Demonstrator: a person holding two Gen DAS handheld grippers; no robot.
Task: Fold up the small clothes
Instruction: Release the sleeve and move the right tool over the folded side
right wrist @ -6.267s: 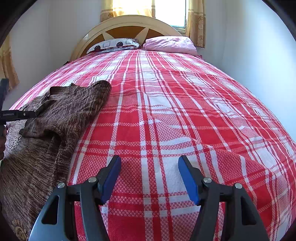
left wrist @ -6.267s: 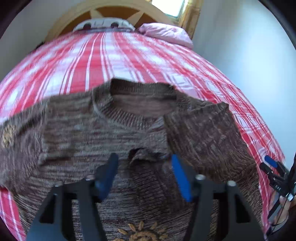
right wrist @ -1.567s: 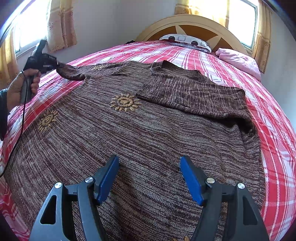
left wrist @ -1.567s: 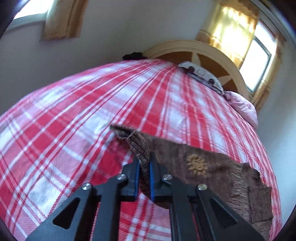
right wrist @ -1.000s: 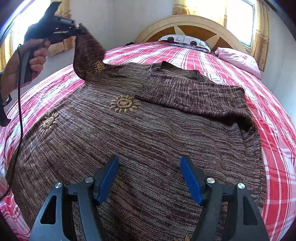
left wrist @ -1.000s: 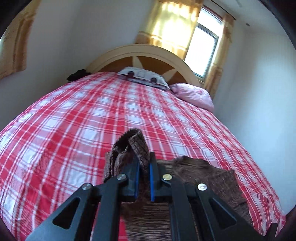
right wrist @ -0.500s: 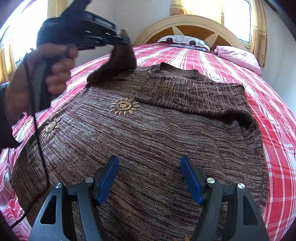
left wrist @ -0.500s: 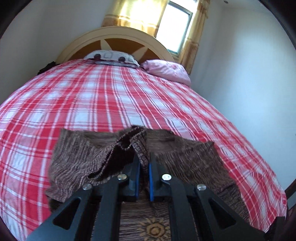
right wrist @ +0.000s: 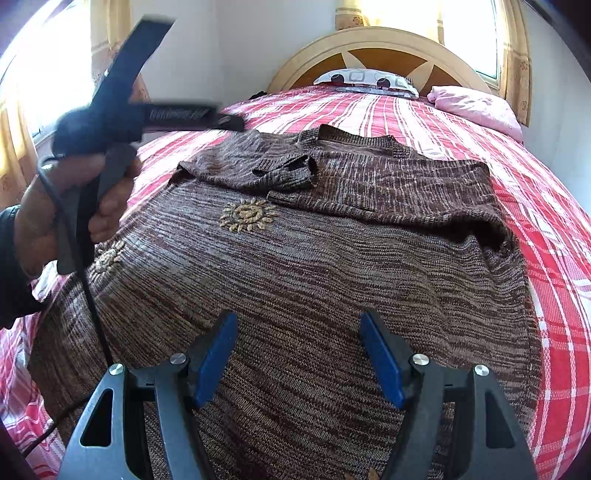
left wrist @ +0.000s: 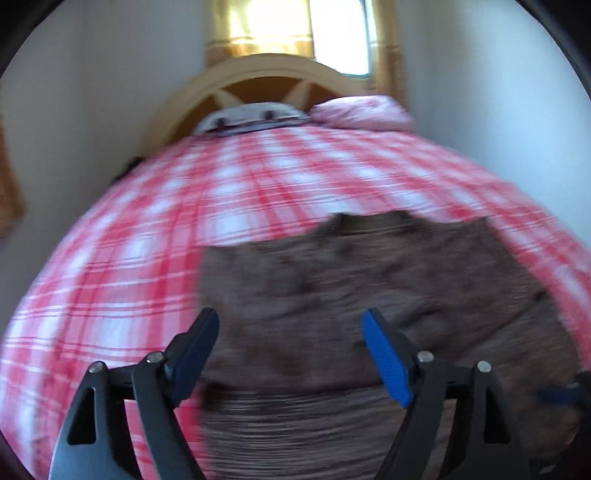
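Observation:
A brown knitted sweater (right wrist: pixel 314 266) with gold sun motifs lies flat on the red plaid bed (right wrist: pixel 546 206). Both of its sleeves are folded across the chest; the left sleeve (right wrist: pixel 251 168) lies loose near the neckline. My left gripper (left wrist: pixel 291 354) hovers over that folded part, its jaws opening with nothing between them; this view is blurred. In the right wrist view a hand (right wrist: pixel 74 199) holds the left gripper (right wrist: pixel 231 122) above the sweater's left shoulder. My right gripper (right wrist: pixel 299 350) is open over the sweater's lower body, holding nothing.
A curved wooden headboard (right wrist: pixel 384 48) stands at the far end, with a patterned pillow (right wrist: pixel 365 79) and a pink pillow (right wrist: pixel 476 107). Walls close in on both sides, with curtained windows (left wrist: pixel 295 22). A cable (right wrist: pixel 92 295) hangs from the left gripper.
The left gripper carried the sleeve cuff across onto the sweater's chest, then opened and let it go. The sleeve now lies folded there. The right gripper stayed still.

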